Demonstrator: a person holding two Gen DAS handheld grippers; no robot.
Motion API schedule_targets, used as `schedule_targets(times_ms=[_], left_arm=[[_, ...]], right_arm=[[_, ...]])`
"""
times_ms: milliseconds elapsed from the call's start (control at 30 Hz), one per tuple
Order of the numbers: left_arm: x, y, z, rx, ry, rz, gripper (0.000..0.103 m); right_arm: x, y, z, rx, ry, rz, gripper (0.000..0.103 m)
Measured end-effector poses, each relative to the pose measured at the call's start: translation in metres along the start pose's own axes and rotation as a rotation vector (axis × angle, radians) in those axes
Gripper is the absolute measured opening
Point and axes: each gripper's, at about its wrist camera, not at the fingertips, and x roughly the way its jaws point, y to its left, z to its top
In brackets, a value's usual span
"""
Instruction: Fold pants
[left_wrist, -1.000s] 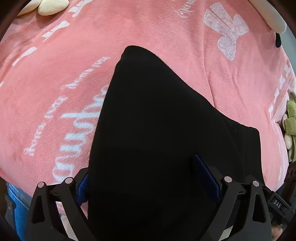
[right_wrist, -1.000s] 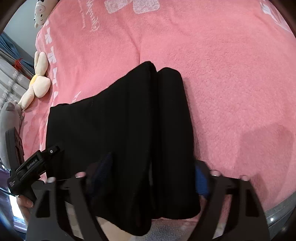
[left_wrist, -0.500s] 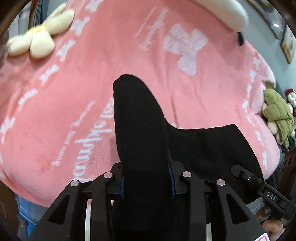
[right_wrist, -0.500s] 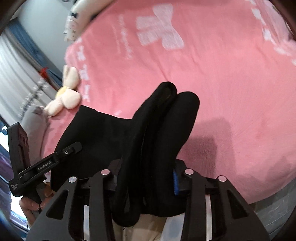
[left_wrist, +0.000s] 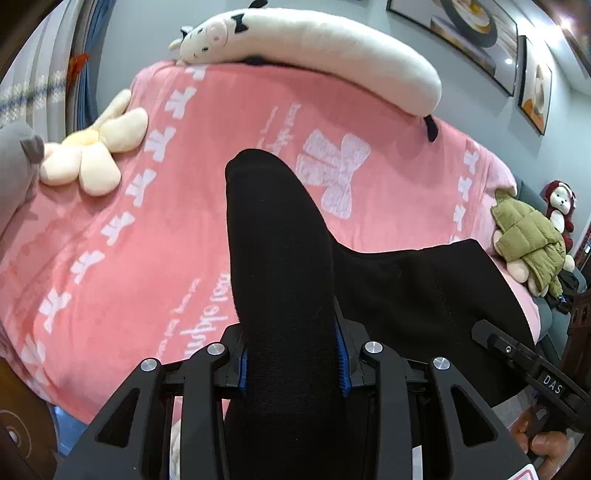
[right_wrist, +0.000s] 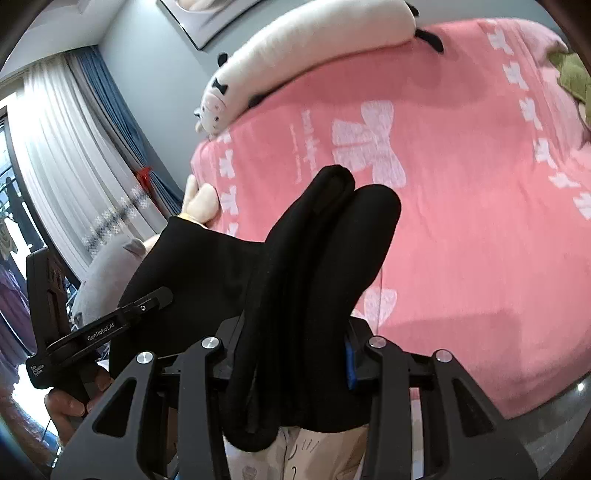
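- The room has a grey wall with framed pictures (left_wrist: 476, 22) and white curtains (right_wrist: 62, 155) at the window.
- A pink blanket (left_wrist: 388, 122) with white bows covers the bed.
- A long white plush pillow (left_wrist: 332, 48) lies along its far edge.
- The black pants (left_wrist: 280, 258) hang between my two claws, raised above the blanket.
- A flower plush (left_wrist: 92, 147) lies on the left edge.
- My left claw (left_wrist: 291, 363) is clenched on one fold of the pants.
- My right claw (right_wrist: 295, 360) grasps the other bunched fold (right_wrist: 314, 266).
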Motion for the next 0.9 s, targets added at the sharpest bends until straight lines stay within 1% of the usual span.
schedule_targets(times_ms=[233,400,667,900], left_arm=[[-0.024,-0.007,0.019,0.022,-0.061,-0.017,0.031],[-0.032,-0.013,0.036,0.035,-0.100,-0.026,0.031],[-0.022,-0.016,0.067,0.062,-0.131,-0.032,0.032],[-0.006,-0.017,0.097,0.080,-0.163,-0.042,0.032]], right_arm=[[-0.022,0.015,0.018,-0.035,-0.074,0.015,0.037],[-0.026,0.022,0.035,-0.055,-0.115,0.022,0.037],[-0.022,0.028,0.059,-0.079,-0.159,0.019,0.037],[-0.009,0.027,0.087,-0.098,-0.186,0.023,0.037]])
